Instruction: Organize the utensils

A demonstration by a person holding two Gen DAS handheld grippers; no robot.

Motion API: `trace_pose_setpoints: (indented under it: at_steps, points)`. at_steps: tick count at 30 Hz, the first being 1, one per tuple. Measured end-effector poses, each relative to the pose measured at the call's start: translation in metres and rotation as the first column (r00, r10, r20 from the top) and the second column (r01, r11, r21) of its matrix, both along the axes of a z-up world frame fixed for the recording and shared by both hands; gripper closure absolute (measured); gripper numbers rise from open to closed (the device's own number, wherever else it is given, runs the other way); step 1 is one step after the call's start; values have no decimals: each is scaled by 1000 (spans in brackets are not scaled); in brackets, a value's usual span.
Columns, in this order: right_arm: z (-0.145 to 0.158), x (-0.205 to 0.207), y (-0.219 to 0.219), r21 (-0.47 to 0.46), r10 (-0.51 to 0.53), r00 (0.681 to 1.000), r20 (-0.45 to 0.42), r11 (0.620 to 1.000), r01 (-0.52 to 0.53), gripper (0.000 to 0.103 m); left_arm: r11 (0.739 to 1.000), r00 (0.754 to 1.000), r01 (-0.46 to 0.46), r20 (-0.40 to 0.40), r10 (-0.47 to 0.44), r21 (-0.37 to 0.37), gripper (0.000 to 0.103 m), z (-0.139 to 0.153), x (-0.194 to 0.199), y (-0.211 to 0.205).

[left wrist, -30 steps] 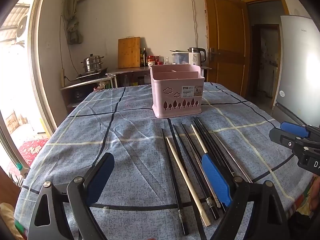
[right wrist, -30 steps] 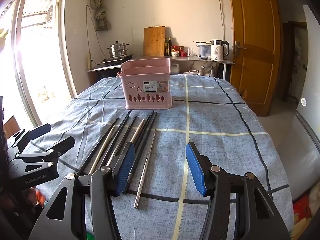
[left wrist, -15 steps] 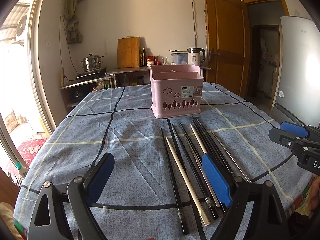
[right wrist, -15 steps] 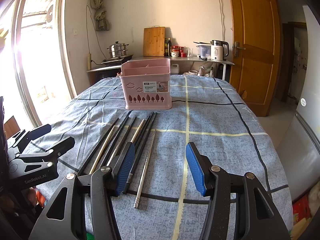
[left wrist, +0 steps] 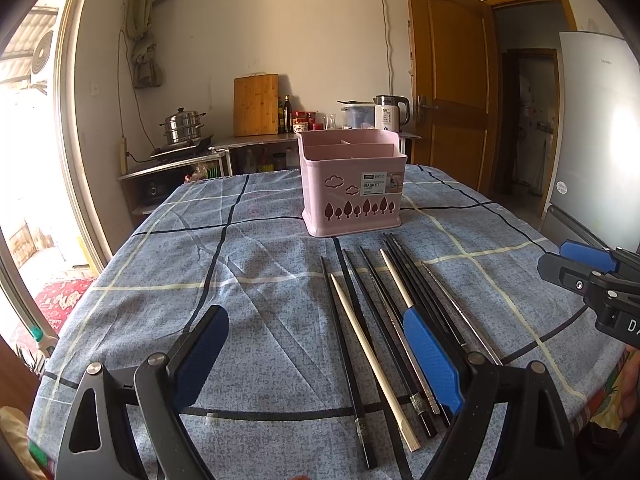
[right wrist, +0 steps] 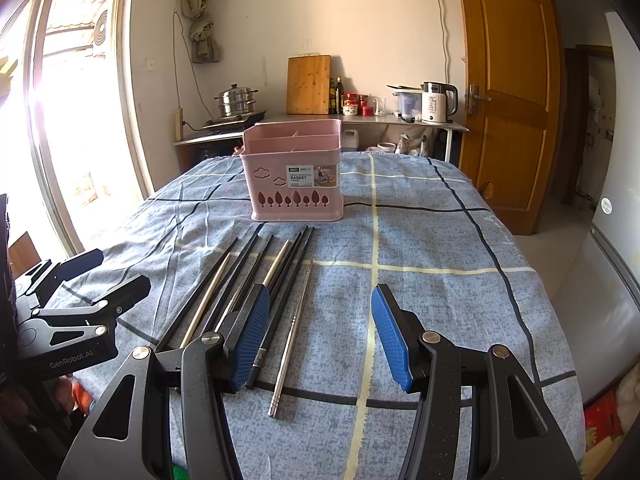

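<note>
Lying before one pink basket (left wrist: 352,184): six black, two wooden, one steel chopsticks (right wrist: 224,284).

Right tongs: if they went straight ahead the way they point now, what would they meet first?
Probably the blue checked tablecloth; the open right tongs aim past the steel chopstick and right of the pink basket. Depth is unclear.

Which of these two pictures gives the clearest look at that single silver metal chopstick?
The right wrist view: the silver metal chopstick lies unobstructed between the open right claw fingers. In the left wrist view the left claw's blue pad hides part of it.
</note>
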State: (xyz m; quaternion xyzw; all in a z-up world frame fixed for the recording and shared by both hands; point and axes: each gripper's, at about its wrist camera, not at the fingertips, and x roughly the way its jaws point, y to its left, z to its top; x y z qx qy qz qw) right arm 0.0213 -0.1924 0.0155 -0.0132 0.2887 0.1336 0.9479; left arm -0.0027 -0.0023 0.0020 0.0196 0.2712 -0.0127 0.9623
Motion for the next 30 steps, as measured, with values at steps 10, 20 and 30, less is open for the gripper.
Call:
trace_pose_setpoints:
  at_steps: [10, 20, 30]
  points:
    - [0, 0, 0, -1, 0, 1000, 1, 1000, 0, 49, 1000, 1000, 1, 1, -1, 0, 13, 0, 0, 0]
    - [0, 0, 1, -1, 0, 1000, 1, 1000, 0, 49, 1000, 1000, 2, 1, -2, 0, 13, 0, 0, 0]
    - [0, 0, 1, -1, -1, 1000, 0, 1000, 1, 49, 1000, 1000, 5, 4, -5, 2, 13, 1, -1, -2]
